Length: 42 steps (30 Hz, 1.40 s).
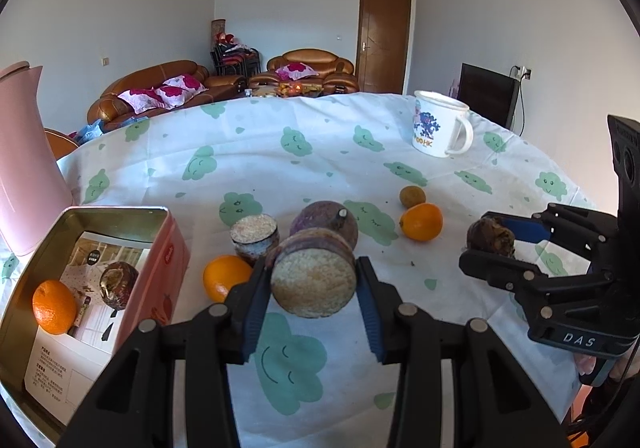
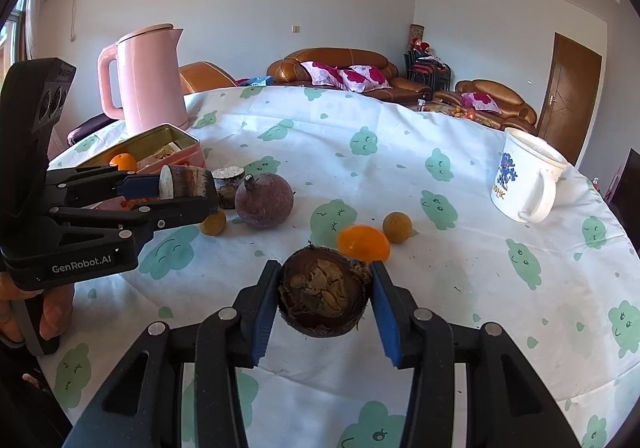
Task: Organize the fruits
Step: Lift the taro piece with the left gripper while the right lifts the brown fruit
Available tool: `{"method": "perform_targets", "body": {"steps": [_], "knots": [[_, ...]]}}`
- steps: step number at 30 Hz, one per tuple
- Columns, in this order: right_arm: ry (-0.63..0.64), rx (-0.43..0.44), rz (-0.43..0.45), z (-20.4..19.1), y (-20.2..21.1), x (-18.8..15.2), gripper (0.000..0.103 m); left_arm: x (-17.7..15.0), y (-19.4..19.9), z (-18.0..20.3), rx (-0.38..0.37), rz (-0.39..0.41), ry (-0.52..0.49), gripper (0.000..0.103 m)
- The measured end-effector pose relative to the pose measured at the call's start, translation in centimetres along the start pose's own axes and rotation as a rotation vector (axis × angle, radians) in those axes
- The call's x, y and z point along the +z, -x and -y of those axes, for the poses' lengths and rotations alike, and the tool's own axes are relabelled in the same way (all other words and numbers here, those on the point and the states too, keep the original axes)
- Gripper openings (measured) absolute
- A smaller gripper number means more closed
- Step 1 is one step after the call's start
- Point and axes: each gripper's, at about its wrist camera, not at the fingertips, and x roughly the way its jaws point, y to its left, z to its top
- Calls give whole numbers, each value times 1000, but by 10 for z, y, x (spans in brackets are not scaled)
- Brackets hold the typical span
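Observation:
My left gripper (image 1: pixel 312 274) is shut on a short brown chunk (image 1: pixel 314 288) with a pale fibrous cut face, held just above the cloth. My right gripper (image 2: pixel 325 274) is shut on a round brown husky fruit (image 2: pixel 323 298); in the left wrist view this gripper (image 1: pixel 476 238) hangs at the right. An open pink tin (image 1: pixel 24 272) at the left holds an orange (image 1: pixel 54 307) and a dark brown fruit (image 1: pixel 119 285). On the cloth lie a second cut chunk (image 1: pixel 255 238), a purple round fruit (image 1: pixel 325 221), two oranges (image 1: pixel 224 276) (image 1: pixel 422 221) and a small brownish fruit (image 1: pixel 412 196).
A pink kettle (image 2: pixel 148 81) stands behind the tin at the table's left. A white printed mug (image 2: pixel 524 177) stands at the far right. The round table wears a white cloth (image 2: pixel 460 288) with green prints. A person's hand (image 2: pixel 52 312) holds the left gripper (image 2: pixel 192 187).

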Motion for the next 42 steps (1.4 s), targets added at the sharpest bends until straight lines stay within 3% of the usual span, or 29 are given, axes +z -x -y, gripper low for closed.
{"method": "perform_targets", "body": {"steps": [23, 42], "knots": [[16, 1, 108, -3, 19, -2, 46, -1, 21, 2, 50, 119, -8, 44], [38, -26, 196, -9, 37, -5, 46, -4, 31, 2, 72, 174, -9, 44]]}}
